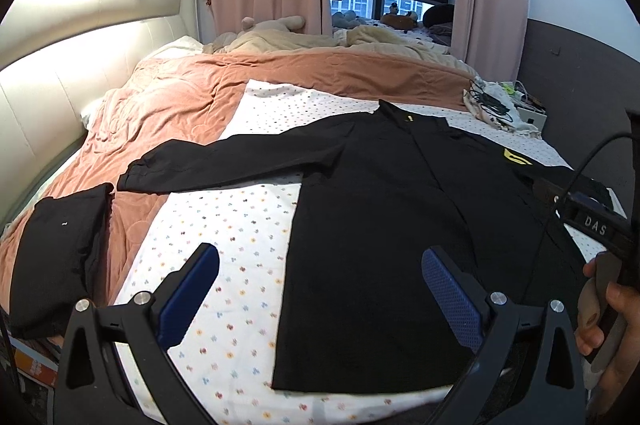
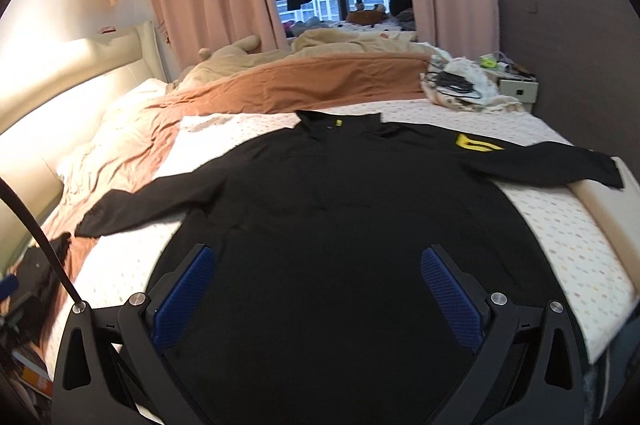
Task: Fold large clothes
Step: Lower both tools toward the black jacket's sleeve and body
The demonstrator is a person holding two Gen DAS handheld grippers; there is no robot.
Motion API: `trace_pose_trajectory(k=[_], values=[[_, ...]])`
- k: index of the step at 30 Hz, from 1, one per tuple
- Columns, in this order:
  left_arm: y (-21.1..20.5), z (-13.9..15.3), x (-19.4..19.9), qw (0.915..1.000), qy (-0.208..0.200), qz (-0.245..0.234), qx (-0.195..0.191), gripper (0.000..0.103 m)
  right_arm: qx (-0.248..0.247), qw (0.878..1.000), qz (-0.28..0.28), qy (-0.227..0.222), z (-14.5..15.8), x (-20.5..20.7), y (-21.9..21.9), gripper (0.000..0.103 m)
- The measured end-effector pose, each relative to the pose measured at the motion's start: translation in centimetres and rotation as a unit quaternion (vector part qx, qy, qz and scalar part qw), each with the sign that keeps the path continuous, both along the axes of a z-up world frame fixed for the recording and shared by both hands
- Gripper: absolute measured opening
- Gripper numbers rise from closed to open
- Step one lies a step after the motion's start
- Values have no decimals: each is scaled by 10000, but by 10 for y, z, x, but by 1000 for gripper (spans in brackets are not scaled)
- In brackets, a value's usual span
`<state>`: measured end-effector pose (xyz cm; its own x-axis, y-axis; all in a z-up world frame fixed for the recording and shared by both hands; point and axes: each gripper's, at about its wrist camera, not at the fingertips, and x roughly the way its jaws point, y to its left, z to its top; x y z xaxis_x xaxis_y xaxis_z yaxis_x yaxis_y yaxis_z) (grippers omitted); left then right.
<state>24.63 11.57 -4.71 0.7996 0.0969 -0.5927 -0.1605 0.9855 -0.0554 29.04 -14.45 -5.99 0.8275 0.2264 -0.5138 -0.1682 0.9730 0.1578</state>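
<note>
At nine o'clock in my left wrist view, a folded black garment (image 1: 60,257) is lying on the pink quilt (image 1: 160,113), near the edge of the bed (image 1: 224,289). Just past it, the left sleeve (image 1: 224,161) of the black long-sleeved shirt (image 1: 380,225) is stretching out flat toward that folded piece, stopping just short of it. My left hand-held gripper (image 1: 320,285) is hovering above the dotted sheet with its blue pads (image 1: 452,297) spread wide, holding nothing; its left finger is hanging over bare sheet, its right finger over the shirt's hem side. At three o'clock, a hand (image 1: 608,321) is wrapping around the handle of the other tool.

In the right wrist view, my right hand-held gripper (image 2: 318,289) is also gaping wide and empty, pointing level and forward, poised over the middle of the shirt's lower body. The shirt (image 2: 340,209) is lying spread out, collar at twelve o'clock, with a yellow logo (image 2: 476,144) at two o'clock. Its right sleeve (image 2: 560,165) is reaching to the bed's edge at three o'clock. A heap of cloth and cables (image 2: 460,85) is sitting at the far corner.
</note>
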Motion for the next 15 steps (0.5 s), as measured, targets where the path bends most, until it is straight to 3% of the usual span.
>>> trace_pose_trajectory(k=[10,15], values=[[53,-5,61,9986,137,478,-190,103,454,9985,252,169,-3,95,24,103],[89,-15,94,9965,191,784,-222,103,574,9963,406,500,-14,166,42,103]])
